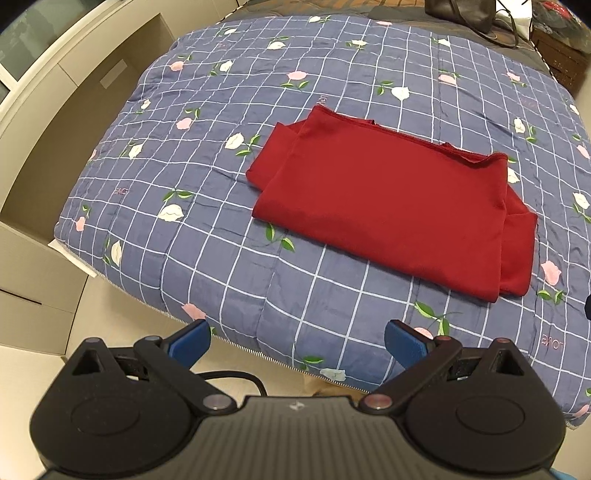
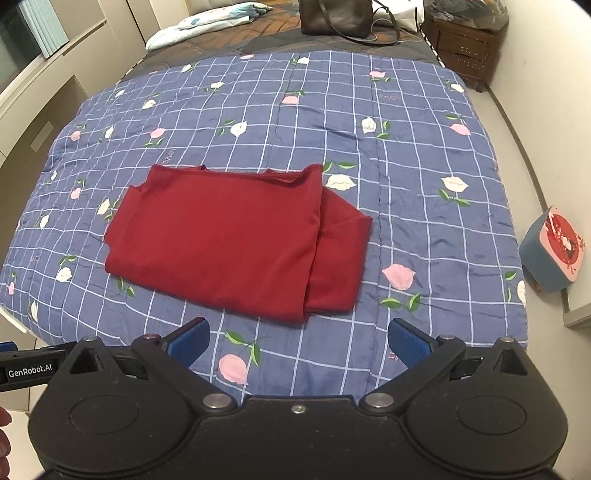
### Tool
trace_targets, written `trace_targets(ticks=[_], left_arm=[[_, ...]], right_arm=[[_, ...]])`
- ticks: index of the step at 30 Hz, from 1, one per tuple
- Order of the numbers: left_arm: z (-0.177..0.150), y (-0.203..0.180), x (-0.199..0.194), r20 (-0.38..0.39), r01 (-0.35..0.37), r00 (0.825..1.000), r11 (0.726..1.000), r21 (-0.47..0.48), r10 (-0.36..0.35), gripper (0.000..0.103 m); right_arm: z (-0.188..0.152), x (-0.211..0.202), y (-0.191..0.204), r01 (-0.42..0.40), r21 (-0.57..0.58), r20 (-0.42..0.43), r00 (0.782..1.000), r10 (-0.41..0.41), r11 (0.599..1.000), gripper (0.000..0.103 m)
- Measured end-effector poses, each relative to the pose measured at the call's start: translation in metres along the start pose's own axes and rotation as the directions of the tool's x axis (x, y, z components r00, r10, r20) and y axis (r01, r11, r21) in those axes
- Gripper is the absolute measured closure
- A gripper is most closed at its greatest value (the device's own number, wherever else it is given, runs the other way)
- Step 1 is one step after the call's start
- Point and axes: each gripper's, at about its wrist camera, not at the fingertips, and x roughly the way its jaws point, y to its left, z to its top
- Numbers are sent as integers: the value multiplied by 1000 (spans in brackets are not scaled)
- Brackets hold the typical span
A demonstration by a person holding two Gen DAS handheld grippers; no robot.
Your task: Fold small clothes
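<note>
**Ana:** Nearest the cameras, both pairs of tongs hang over the foot of the bed. The left tongs [image 1: 297,341] have their blue pads wide apart with nothing between them, and the right tongs [image 2: 299,341] are just the same.

**Ben:** And the garment?

**Ana:** Beyond them, well clear of either pair, the red garment [image 2: 229,240] lies flat on the checked quilt [image 2: 424,155], already folded into a rough rectangle. A second layer sticks out along its right side, and the stitched hem runs along the far edge.

**Ben:** So what would make the next fold tidy?

**Ana:** My judgement: take the two near corners, one per pair, pinching all layers together so the lower one does not slide. Come in low so the pads catch cloth and not quilt, then lift and carry both corners evenly toward the far hem. That protruding right layer may need tucking first, or the stack will end up uneven.

**Ben:** Anything farther back to mind?

**Ana:** A dark handbag [image 2: 334,16] sits at the head of the bed, well away.
</note>
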Motion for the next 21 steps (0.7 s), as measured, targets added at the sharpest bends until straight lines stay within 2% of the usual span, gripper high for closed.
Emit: trace_targets(ticks=[9,21], left_arm=[[18,7,22,-27,25,999,1000,15,-25,1],[76,18,76,-103,81,992,993,83,-72,1]], right_arm=[[11,19,12,26,2,-42,999,-26,1000,1],[41,58,43,106,43,-119,988,-100,993,1]])
